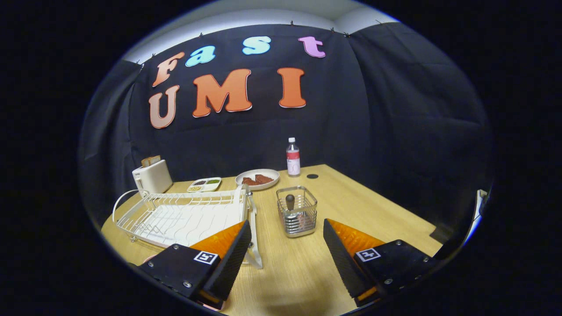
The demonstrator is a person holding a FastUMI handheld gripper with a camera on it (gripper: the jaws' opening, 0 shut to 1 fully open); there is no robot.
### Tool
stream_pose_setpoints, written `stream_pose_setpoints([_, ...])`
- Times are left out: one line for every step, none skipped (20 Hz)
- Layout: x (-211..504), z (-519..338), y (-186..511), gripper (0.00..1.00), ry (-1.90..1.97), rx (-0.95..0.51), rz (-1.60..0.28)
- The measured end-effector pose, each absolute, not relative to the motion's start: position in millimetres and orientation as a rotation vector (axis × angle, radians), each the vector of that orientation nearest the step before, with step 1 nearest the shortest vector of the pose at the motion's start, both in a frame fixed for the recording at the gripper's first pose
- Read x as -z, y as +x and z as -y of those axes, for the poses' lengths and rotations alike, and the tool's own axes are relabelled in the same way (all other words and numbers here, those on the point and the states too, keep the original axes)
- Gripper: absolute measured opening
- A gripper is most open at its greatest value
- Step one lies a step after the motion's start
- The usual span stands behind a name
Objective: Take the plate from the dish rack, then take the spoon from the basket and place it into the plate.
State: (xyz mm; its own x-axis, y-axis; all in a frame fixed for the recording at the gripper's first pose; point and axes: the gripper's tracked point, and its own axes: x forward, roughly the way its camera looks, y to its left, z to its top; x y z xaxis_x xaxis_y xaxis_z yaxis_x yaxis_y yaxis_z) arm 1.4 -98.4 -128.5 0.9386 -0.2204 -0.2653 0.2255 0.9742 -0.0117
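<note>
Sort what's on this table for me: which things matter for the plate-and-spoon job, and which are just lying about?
For the job:
dish rack, beside the left finger
wire basket, just ahead of the open gripper
dark spoon handle standing in the basket

Lying about:
toaster
small divided tray
plate of food
bottle

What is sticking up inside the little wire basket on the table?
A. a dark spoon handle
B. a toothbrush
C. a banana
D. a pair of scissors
A: a dark rounded spoon handle stands upright in the wire basket, which sits just ahead of the open gripper, beside the white dish rack.
</note>
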Motion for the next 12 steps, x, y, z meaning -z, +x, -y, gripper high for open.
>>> stream_pose_setpoints([126, 101, 10, 0.98, -0.002, 0.231, -0.245])
stream_pose_setpoints([125, 105, 20, 0.98, -0.019, 0.238, -0.224])
stream_pose_setpoints([124, 107, 29, 0.98, -0.035, 0.241, -0.205])
stream_pose_setpoints([124, 109, 39, 0.98, -0.047, 0.243, -0.186])
stream_pose_setpoints([124, 109, 47, 0.98, -0.054, 0.239, -0.172])
stream_pose_setpoints([125, 109, 55, 0.98, -0.059, 0.238, -0.163])
stream_pose_setpoints([126, 108, 64, 0.98, -0.06, 0.231, -0.156])
stream_pose_setpoints([127, 107, 70, 0.94, -0.061, 0.225, -0.15])
stream_pose_setpoints([130, 107, 76, 0.91, -0.063, 0.222, -0.15])
stream_pose_setpoints([132, 106, 81, 0.84, -0.064, 0.217, -0.151])
stream_pose_setpoints([135, 106, 85, 0.79, -0.067, 0.212, -0.153])
stream_pose_setpoints([137, 107, 89, 0.68, -0.072, 0.21, -0.15])
